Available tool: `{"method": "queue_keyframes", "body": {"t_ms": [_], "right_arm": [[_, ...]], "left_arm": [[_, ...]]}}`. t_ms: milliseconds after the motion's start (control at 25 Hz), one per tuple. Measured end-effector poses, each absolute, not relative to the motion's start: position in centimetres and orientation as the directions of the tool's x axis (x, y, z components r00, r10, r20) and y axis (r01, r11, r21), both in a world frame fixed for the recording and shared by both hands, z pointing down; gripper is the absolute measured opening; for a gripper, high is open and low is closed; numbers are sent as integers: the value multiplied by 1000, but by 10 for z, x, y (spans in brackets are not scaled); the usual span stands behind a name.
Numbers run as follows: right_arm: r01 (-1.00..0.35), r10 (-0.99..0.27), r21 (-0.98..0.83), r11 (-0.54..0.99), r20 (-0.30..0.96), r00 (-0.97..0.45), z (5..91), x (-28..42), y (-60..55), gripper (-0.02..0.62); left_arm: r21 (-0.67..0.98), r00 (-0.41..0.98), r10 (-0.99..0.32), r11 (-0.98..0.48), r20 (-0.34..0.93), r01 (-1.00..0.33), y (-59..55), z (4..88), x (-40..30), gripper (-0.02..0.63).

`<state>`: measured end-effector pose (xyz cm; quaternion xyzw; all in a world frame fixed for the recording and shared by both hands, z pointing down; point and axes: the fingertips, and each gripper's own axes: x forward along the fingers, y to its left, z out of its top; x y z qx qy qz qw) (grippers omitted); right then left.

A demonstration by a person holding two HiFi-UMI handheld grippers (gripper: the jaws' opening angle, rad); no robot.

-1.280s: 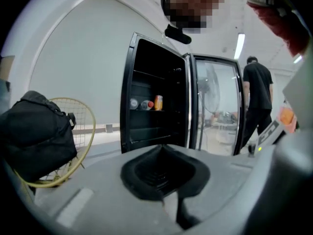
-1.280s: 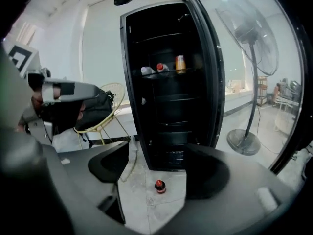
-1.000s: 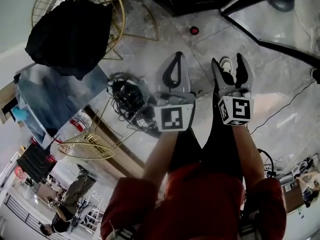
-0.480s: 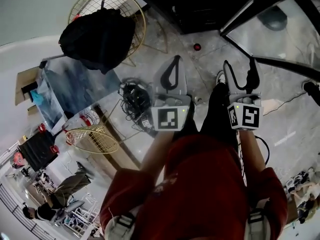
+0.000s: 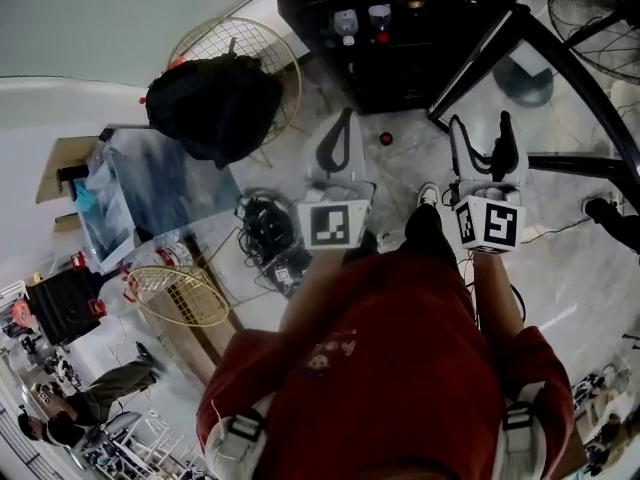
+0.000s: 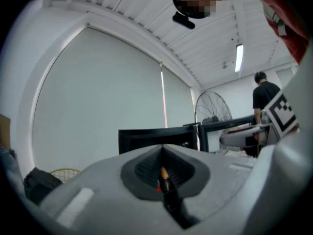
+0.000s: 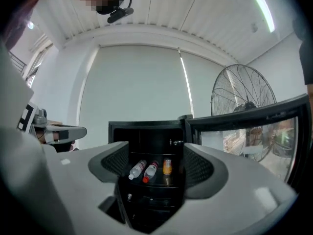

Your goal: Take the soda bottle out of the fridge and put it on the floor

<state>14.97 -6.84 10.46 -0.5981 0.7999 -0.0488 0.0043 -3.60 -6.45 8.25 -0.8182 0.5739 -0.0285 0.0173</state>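
The right hand-held gripper (image 5: 481, 128), grey with ribbed dark pads, stands wide open and empty before the open black fridge (image 5: 400, 68); the left hand-held gripper (image 5: 347, 118) is closed on nothing. The soda bottle (image 7: 149, 171), probably the red-capped one, lies on a shelf just beside a clear bottle (image 7: 136, 169) and near an orange can (image 7: 167, 166). Smooth and round, it could roll or slip from a loose grip.

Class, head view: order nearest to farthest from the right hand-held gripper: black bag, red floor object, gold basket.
1. Red floor object, just left of right hand-held gripper.
2. Black bag, farther left.
3. Gold basket, far lower left.
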Motion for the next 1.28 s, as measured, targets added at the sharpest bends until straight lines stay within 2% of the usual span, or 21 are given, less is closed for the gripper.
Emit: {"method": "queue_keyframes", "body": {"t_ms": [240, 800, 1000, 1280], "right_arm": [[-962, -965, -81, 260, 12, -262, 81, 150, -72, 333], [-966, -968, -57, 252, -7, -252, 74, 151, -59, 330], [-961, -962, -55, 272, -15, -272, 67, 146, -58, 239], [-950, -951, -56, 308, -42, -306, 58, 141, -53, 71]], "left_arm": [[-76, 338, -940, -334, -44, -939, -72, 52, -38, 0], [-67, 356, -933, -352, -57, -934, -64, 46, -34, 0], [-72, 354, -933, -350, -65, -934, -64, 41, -38, 0], [-72, 353, -932, -348, -78, -935, -58, 34, -42, 0]]}}
